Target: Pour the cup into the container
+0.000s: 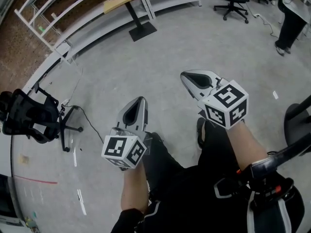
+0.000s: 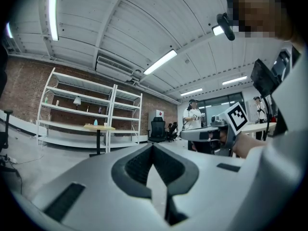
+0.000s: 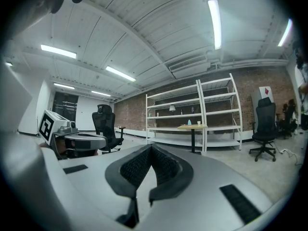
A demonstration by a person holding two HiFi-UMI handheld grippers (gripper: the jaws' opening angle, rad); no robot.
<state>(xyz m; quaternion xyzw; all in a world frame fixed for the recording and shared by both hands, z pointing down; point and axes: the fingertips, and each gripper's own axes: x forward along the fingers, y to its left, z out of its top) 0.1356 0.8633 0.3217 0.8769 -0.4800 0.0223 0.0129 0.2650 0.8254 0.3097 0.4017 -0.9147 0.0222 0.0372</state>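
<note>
Small cup [image 3: 198, 122] on far table [image 3: 182, 127]

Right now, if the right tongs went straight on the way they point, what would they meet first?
Nothing near: the right tongs point level across open floor. Far off, the line seems to reach the shelves, just left of the table, though depth is unclear.

No legible words or numbers, square code markers [image 1: 116, 147] on left cube [image 1: 130, 155] and right cube [image 1: 226, 103], red-diamond sign [image 3: 266, 91] at three o'clock, unreadable
</note>
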